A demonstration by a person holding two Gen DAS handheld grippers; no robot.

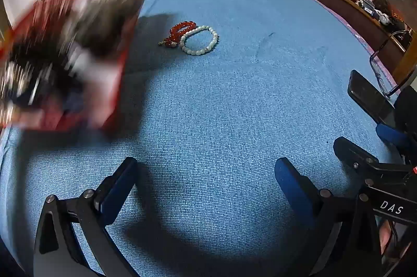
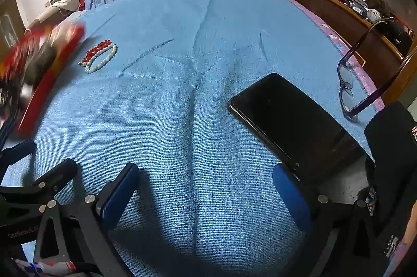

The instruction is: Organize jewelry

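Two bead bracelets on the blue blanket [image 1: 221, 99], both claws idle.

Red bead bracelet [image 1: 179, 32] touches white bead bracelet [image 1: 200, 40], a blurred red box [image 1: 114, 84] just left of them. Left gripper [image 1: 206, 183] and right gripper [image 2: 204, 185] gape wide, holding nothing. Black phone [image 2: 292, 118] and glasses [image 2: 348, 84] lie well right of the bracelets.
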